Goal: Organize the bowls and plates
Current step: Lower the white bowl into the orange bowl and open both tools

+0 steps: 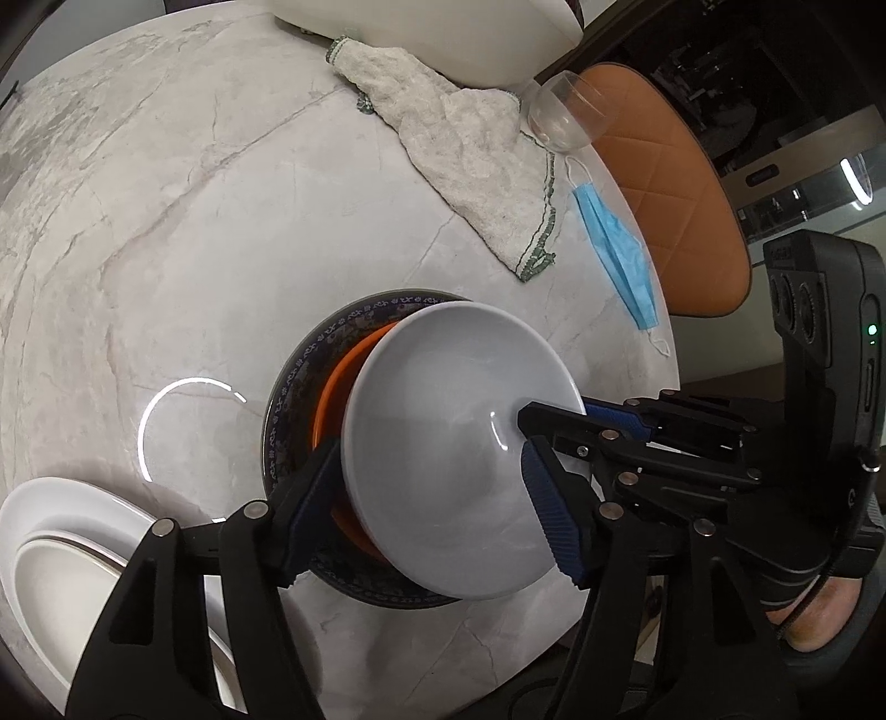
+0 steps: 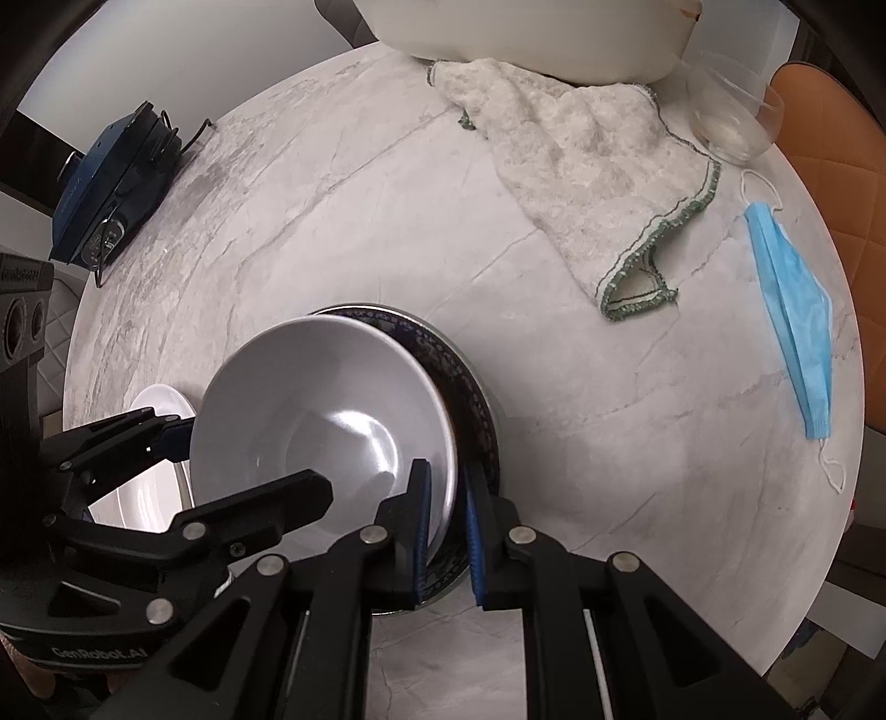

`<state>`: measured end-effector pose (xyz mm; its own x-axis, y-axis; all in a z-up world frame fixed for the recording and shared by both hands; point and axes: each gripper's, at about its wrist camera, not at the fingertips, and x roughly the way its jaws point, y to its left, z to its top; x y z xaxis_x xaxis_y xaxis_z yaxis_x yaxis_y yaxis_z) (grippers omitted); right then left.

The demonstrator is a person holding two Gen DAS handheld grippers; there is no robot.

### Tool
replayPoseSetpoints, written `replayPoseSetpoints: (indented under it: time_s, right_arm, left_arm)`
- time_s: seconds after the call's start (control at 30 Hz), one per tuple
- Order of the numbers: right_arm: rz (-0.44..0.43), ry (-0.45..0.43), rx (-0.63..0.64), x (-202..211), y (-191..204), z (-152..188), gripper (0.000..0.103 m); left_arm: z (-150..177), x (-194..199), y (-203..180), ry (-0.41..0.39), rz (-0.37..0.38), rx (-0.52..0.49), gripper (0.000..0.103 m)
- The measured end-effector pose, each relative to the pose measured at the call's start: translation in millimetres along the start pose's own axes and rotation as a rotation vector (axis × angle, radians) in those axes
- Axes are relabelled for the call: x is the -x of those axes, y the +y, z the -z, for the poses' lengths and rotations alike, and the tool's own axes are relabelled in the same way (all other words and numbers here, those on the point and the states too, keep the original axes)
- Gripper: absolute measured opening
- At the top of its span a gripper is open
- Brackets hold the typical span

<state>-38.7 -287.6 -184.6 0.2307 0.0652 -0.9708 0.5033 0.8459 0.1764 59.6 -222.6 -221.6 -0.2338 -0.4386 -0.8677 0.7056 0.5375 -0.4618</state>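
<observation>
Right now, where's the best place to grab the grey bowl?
By its thin rim, on the edge nearest the right gripper, one finger inside and one outside. The grey bowl leans tilted on the orange dish, so that edge is lifted and free. Its round body is probably too wide and slippery to pinch.

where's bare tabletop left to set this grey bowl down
Widest bare marble lies left of the patterned plate, back toward the towel. A narrower strip runs between the plate and the blue mask. Crowded: white plates near left, towel, glass and white container at the far edge.
</observation>
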Motion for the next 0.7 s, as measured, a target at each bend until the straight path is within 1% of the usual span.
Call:
replayPoseSetpoints:
  time_s: [0.2, 0.3, 0.37, 0.4, 0.63, 0.7]
  right_arm:
    - [0.009, 0.002, 0.015, -1, 2, -1, 0.013]
    - [0.02, -0.002, 0.033, -3, 3, -1, 0.014]
    - [0.028, -0.006, 0.051, -4, 5, -1, 0.014]
    - [0.029, -0.006, 0.059, -4, 6, -1, 0.016]
    - [0.031, -0.017, 0.076, -4, 5, -1, 0.016]
    - [0.022, -0.03, 0.076, -2, 5, 0, 0.02]
  left_arm:
    - [0, 5, 1, -0.008, 0.011, 0.017, 0.068]
    - [0, 9, 3, -0.02, 0.025, 0.033, 0.071]
    - [1, 13, 6, -0.029, 0.012, 0.046, 0.078]
    - [1, 15, 8, -0.034, 0.013, 0.053, 0.078]
    - [3, 23, 26, -0.054, 0.007, 0.121, 0.078]
    - [5, 27, 29, -0.063, 0.009, 0.127, 0.079]
